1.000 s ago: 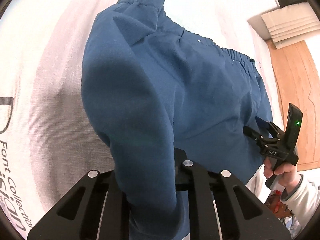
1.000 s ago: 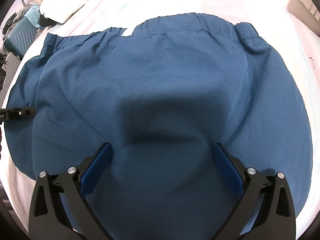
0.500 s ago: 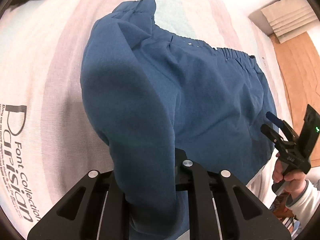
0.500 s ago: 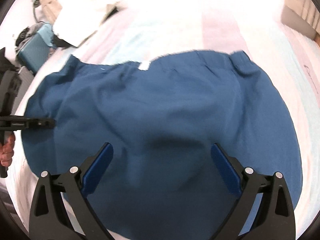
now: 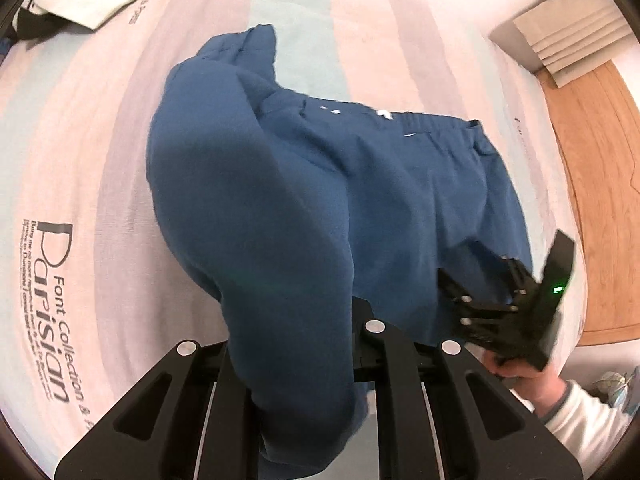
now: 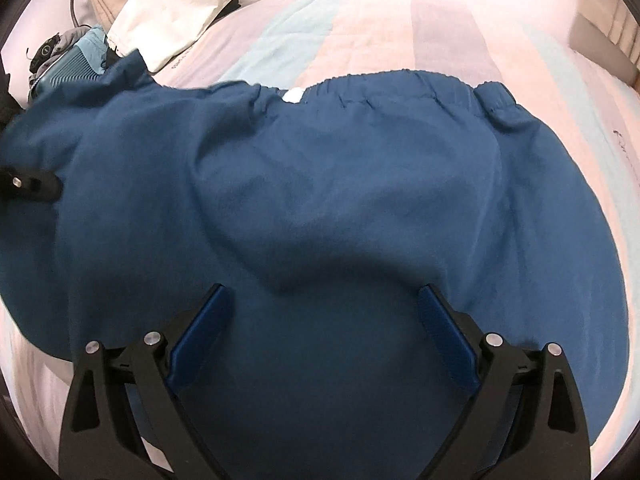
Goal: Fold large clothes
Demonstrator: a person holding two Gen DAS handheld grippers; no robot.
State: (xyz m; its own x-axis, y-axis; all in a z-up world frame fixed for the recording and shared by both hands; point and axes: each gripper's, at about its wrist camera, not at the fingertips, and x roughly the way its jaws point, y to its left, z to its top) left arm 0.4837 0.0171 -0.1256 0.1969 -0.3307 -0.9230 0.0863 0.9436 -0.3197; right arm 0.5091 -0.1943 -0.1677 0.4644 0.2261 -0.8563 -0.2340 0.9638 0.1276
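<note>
Dark blue trousers (image 5: 400,184) with an elastic waistband (image 6: 400,80) lie on a striped bed sheet (image 5: 80,140). My left gripper (image 5: 296,344) is shut on a fold of the blue cloth and lifts it off the sheet; its fingertips are hidden by the cloth. My right gripper (image 6: 324,300) is open, its blue pads (image 6: 444,328) spread wide just above the trousers, with no cloth between them. The right gripper also shows in the left wrist view (image 5: 480,292) at the trousers' near edge. The left gripper's tip shows in the right wrist view (image 6: 32,184) at the far left.
A white pillow (image 6: 176,4) and a teal case (image 6: 68,68) lie at the far left of the bed. Folded beige cloth (image 5: 568,44) sits past the bed's far edge beside a wooden floor (image 5: 600,200). Printed lettering (image 5: 52,304) marks the sheet.
My left gripper has pulled back and risen with the fold, so more sheet shows. My right gripper let go of nothing; it drew back, then moved in low over the trousers again.
</note>
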